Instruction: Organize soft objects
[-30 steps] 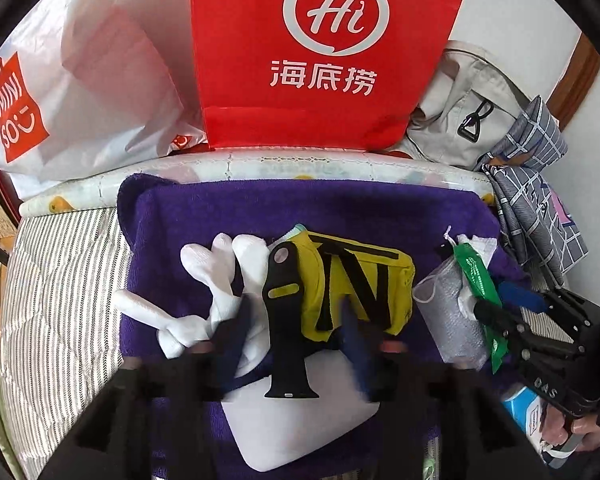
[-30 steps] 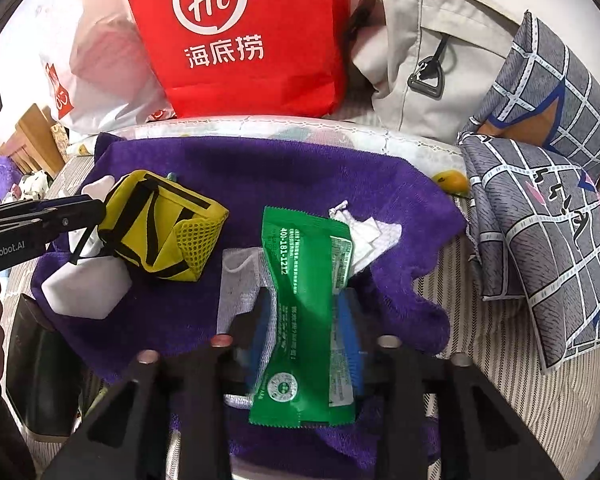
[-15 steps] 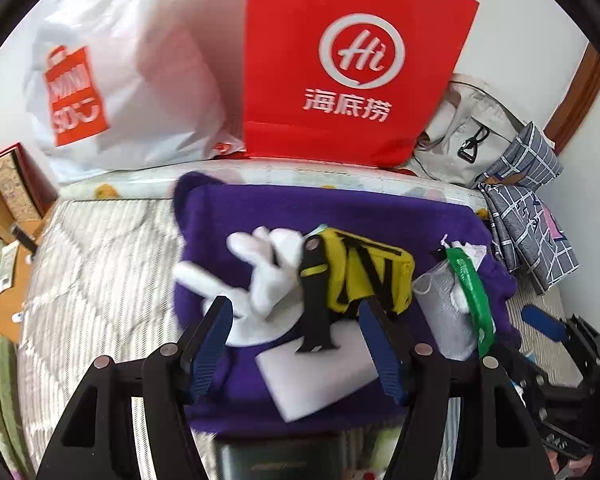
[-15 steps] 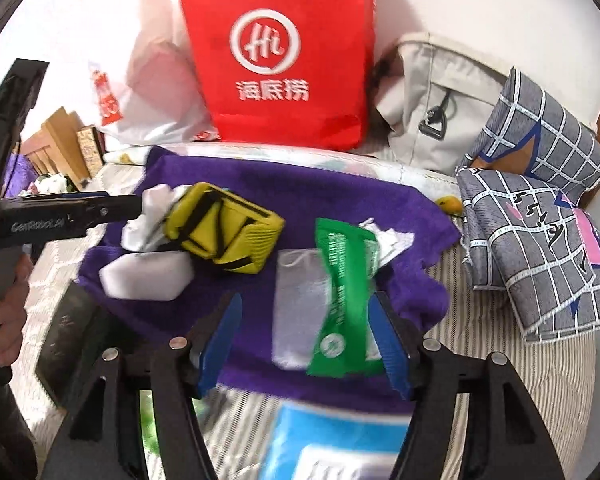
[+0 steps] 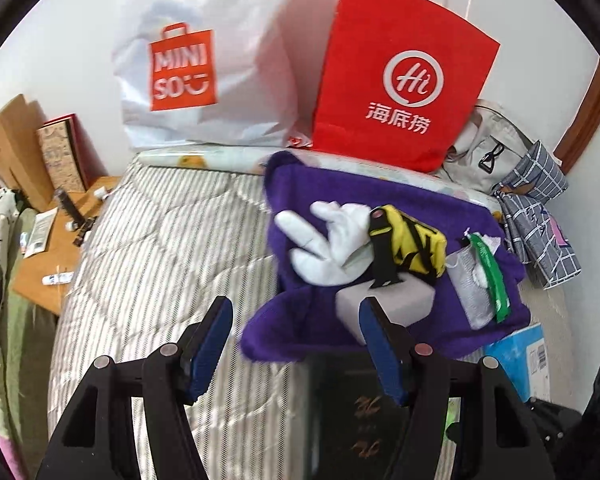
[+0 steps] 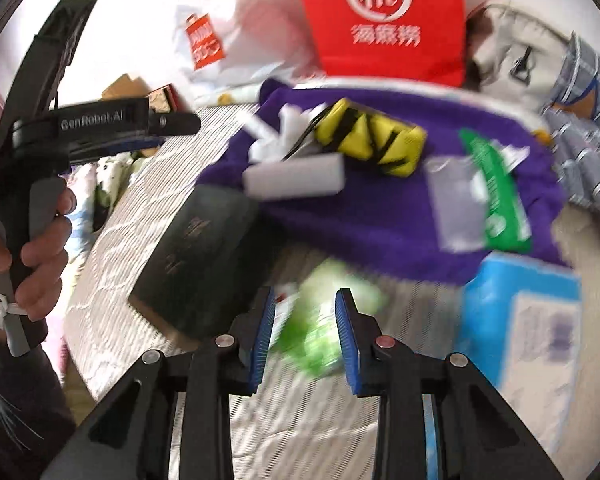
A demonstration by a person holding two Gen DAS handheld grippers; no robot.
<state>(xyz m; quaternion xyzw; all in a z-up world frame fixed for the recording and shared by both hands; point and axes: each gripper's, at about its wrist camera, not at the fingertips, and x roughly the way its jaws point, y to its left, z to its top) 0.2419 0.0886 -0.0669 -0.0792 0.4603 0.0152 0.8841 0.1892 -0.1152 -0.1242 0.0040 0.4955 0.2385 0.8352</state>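
We note the left gripper spread wide, empty, over the striped mattress, purple towel with white glove and yellow pouch at 1 o'clock, right gripper jaws just narrowed, apart, blurred green packet between them, contact unclear.

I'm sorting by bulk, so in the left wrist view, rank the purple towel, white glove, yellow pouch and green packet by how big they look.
Largest to smallest:
1. purple towel
2. white glove
3. yellow pouch, partly hidden by a black strap
4. green packet, seen nearly edge-on, so its rank is unsure
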